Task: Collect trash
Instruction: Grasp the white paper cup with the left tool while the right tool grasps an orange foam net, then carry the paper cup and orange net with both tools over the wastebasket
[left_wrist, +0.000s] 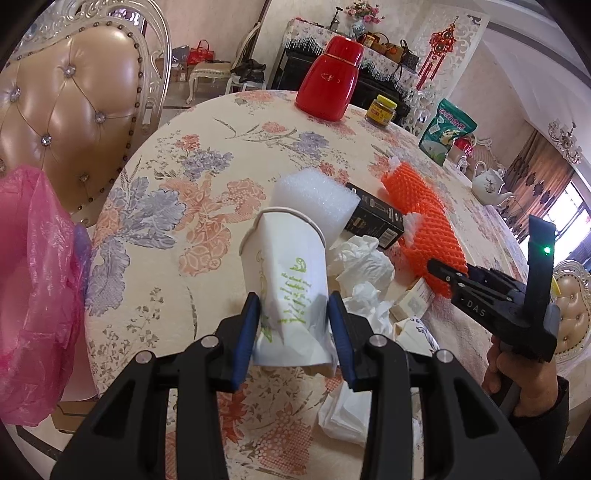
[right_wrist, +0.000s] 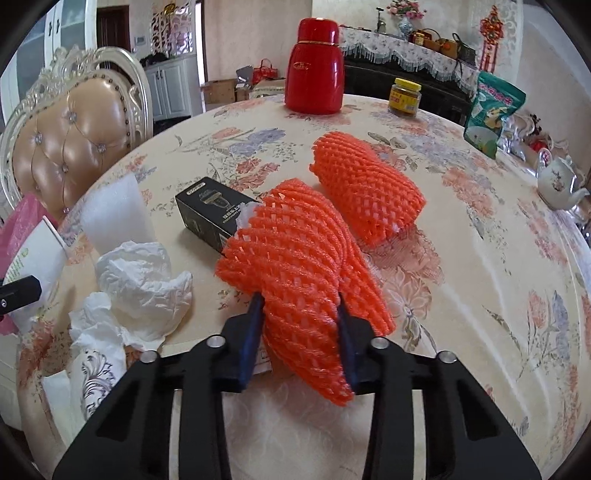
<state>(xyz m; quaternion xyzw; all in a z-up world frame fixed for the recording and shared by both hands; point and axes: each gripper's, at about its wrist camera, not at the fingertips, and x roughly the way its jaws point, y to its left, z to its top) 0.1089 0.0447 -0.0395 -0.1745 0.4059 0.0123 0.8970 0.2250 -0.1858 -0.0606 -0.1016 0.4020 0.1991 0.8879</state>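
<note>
The left gripper is clamped on a crumpled white paper cup with green print, its blue pads pressing both sides of the cup's lower half, the cup's rim pointing away and raised above the desk, which wears a floral cloth. Just beyond the cup sits a white foam block, and beside that a black carton lies flat. To the right of the cup, crumpled white tissues are heaped on the desk. At the far left edge hangs a pink plastic bag, in front of a padded tan chair. The right gripper is closed on the near end of an orange foam net sleeve, squeezing it between both pads. A second orange net sleeve lies just behind the first on the cloth. Farther back stand a red flask, a yellow-lidded jar and a green pouch, with a white teapot near the right edge.
</note>
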